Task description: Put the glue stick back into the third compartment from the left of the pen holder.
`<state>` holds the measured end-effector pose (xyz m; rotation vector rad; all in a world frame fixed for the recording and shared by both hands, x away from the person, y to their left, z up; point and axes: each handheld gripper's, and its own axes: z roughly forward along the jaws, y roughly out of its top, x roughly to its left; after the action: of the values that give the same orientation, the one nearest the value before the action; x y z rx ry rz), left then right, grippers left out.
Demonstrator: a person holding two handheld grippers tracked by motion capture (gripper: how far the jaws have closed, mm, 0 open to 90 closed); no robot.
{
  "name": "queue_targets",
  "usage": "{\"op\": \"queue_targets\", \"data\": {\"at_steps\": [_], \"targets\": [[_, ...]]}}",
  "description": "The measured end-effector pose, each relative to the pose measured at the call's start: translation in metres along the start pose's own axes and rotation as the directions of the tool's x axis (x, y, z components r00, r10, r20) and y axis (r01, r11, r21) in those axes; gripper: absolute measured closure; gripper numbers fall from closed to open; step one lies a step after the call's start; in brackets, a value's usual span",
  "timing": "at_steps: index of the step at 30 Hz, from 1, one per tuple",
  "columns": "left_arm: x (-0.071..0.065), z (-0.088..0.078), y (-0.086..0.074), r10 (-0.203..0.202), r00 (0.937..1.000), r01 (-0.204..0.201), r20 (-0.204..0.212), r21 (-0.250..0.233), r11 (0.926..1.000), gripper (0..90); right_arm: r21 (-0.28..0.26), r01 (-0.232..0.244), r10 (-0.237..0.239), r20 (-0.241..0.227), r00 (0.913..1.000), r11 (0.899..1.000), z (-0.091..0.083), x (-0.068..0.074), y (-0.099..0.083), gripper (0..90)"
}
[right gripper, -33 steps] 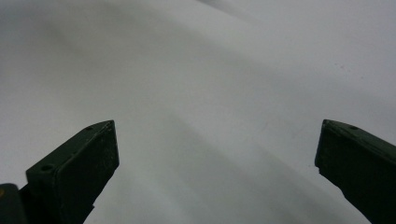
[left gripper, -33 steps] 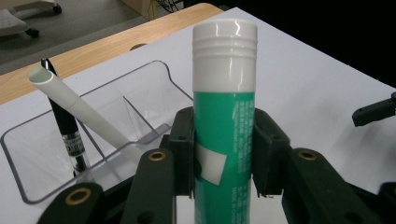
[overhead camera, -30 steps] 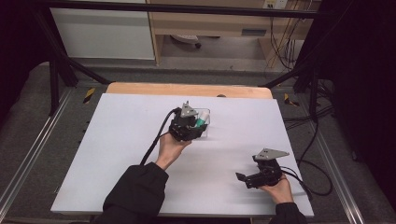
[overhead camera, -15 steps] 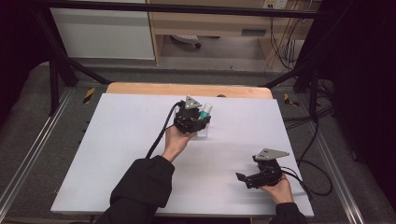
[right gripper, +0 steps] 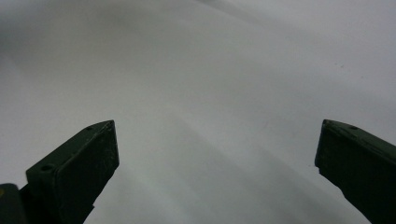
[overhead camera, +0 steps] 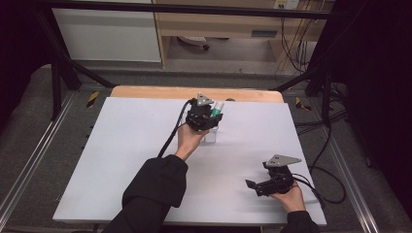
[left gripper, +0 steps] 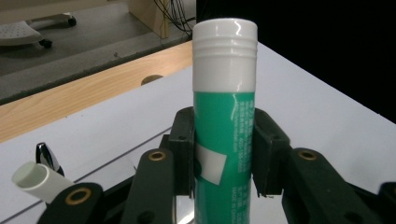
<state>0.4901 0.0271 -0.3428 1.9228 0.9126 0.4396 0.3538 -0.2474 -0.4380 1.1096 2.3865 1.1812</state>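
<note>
Green-bodied and white-capped, the glue stick [left gripper: 224, 140] stands upright between the pads of the left claw [overhead camera: 206, 115], which pinches it at mid-body. Compared with a second ago, this claw has carried the stick farther away from the person, toward the wooden far edge of the table [overhead camera: 121, 145], and now sits over a clear holder [overhead camera: 210, 136] just beneath it. I judge the stick is being brought there for placing. Left of the claw's jaws a white tube [left gripper: 35, 181] and a metal clip tip [left gripper: 46, 156] show. The left forearm reaches forward, wrist level. The right claw [overhead camera: 262, 187] rests spread and empty near the table's close right corner, unmoved.
</note>
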Motion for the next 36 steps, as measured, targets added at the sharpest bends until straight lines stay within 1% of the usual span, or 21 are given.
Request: {"op": "queue_targets", "data": {"at_steps": [2,4,8,9,14,19,23,25,29,36], "targets": [[0.001,0.003,0.001,0.0,1.0,0.0,-0.007,-0.003,1.0,64.6,-0.003,-0.002,0.002,0.002,1.0,1.0,0.0,0.0,0.0,0.4],[0.002,0.006,0.001,-0.01,0.9999,0.01,-0.012,-0.009,0.9999,64.6,-0.002,-0.001,0.001,0.0,1.0,1.0,0.0,0.0,0.0,0.4],[0.007,0.012,0.001,-0.017,0.9996,0.017,-0.022,-0.004,0.9999,64.5,0.003,-0.003,0.003,0.0,1.0,1.0,0.0,0.0,0.0,0.4],[0.007,0.014,0.0,-0.025,0.9995,0.024,-0.021,-0.007,0.9997,64.5,0.003,-0.003,0.003,0.0,1.0,1.0,0.001,0.001,0.0,0.4],[0.012,0.022,-0.003,-0.037,0.9989,0.037,-0.028,0.004,0.9993,64.6,0.004,0.0,0.0,0.001,1.0,1.0,0.001,0.001,0.0,0.4],[0.014,0.027,-0.005,-0.035,0.9988,0.035,-0.034,0.002,0.9994,64.5,0.003,0.002,-0.002,-0.001,1.0,1.0,0.001,0.001,-0.001,0.4],[0.016,0.031,-0.007,-0.041,0.9984,0.041,-0.039,0.003,0.9992,64.5,0.005,0.006,-0.006,-0.002,1.0,1.0,0.001,0.001,-0.001,0.4],[0.017,0.033,-0.008,-0.044,0.9983,0.045,-0.038,0.006,0.999,64.5,0.005,0.009,-0.009,-0.001,1.0,1.0,0.001,0.0,-0.001,0.4],[0.017,0.038,-0.011,-0.037,0.9985,0.038,-0.04,0.017,0.9991,64.5,0.006,0.006,-0.006,-0.002,1.0,1.0,0.002,0.001,-0.001,0.4],[0.016,0.041,-0.014,-0.028,0.9993,0.028,-0.023,0.022,0.9994,64.5,0.012,0.007,-0.007,-0.004,1.0,1.0,0.002,0.001,-0.001,0.4]]}}
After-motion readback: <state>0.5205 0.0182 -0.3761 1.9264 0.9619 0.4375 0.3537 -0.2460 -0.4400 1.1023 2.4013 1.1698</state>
